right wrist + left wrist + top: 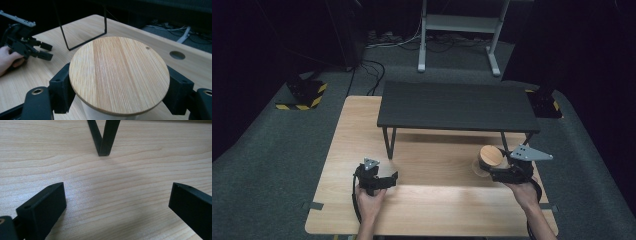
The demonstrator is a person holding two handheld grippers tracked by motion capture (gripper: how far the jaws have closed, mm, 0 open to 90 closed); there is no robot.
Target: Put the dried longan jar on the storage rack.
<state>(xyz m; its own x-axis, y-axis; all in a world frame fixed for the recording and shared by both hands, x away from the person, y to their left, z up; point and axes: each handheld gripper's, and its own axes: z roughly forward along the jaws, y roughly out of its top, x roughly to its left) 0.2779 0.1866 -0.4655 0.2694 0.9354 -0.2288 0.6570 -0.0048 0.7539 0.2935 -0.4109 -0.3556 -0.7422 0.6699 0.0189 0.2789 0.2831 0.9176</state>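
A jar with a round wooden lid (pixel 491 156) (pixel 117 72) is at the table's right side, just in front of the black shelf (pixel 457 105). My right gripper (pixel 493 169) (pixel 120 80) is shut on it, one jaw pressed to each side just under the lid. Whether the jar rests on the table or hangs just above it I cannot tell. My left gripper (pixel 391 179) (pixel 116 192) lies low over the table at the left front, open wide with only bare wood between its jaws. It also appears as the far gripper (pixel 43 51) in the right gripper view.
The black shelf stands on thin legs (pixel 102 140) (pixel 388 142) across the back half of the wooden table (pixel 432 205). A round hole (pixel 177 55) is in the tabletop beyond the jar. Grey carpet, cables and a white stand (pixel 459 25) lie behind.
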